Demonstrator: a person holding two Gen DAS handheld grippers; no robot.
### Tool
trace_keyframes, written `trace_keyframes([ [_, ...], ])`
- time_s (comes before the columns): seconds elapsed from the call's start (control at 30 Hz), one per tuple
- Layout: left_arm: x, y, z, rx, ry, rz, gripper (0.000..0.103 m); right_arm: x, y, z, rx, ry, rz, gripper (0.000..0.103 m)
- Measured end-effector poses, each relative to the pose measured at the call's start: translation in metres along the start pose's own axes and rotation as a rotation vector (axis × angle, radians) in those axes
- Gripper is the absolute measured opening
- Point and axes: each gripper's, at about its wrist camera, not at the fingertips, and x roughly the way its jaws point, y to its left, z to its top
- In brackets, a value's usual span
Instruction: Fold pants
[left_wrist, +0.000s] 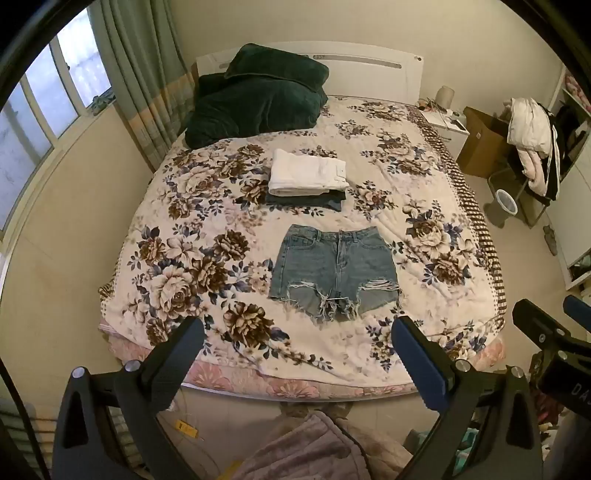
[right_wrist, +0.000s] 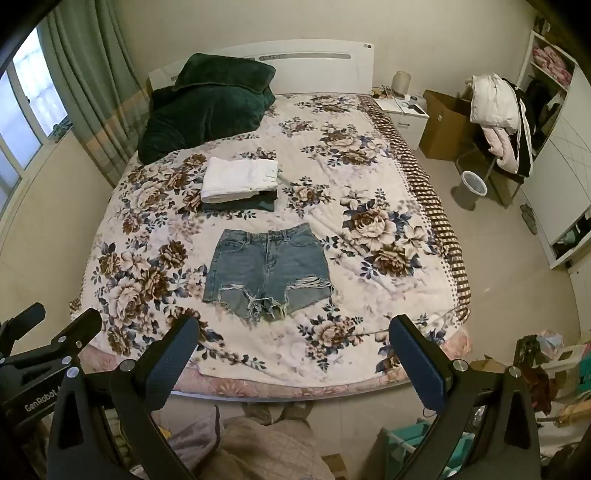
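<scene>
Blue denim shorts (left_wrist: 332, 271) with frayed hems lie flat on the floral bedspread, waistband toward the headboard; they also show in the right wrist view (right_wrist: 267, 267). My left gripper (left_wrist: 297, 334) is open and empty, held above the foot of the bed, short of the shorts' hems. My right gripper (right_wrist: 293, 332) is open and empty, at the same height beside it. The right gripper shows at the right edge of the left wrist view (left_wrist: 550, 325); the left one shows at the left edge of the right wrist view (right_wrist: 48, 332).
A stack of folded pants, white on dark (left_wrist: 308, 179), lies beyond the shorts (right_wrist: 240, 182). A dark green blanket (left_wrist: 255, 96) is piled by the headboard. A nightstand (right_wrist: 404, 114), cardboard box (right_wrist: 445, 125), chair with clothes (right_wrist: 498, 118) and bin (right_wrist: 472, 184) stand right of the bed (right_wrist: 369, 155).
</scene>
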Motion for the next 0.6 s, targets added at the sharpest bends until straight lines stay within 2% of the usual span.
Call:
trace_keyframes([
  [0.6, 0.0007, 0.0, -0.0007, 0.007, 0.007, -0.007, 0.103, 0.0045, 0.0015, 0.0003, -0.002, 0.01, -0.005, 0.103],
])
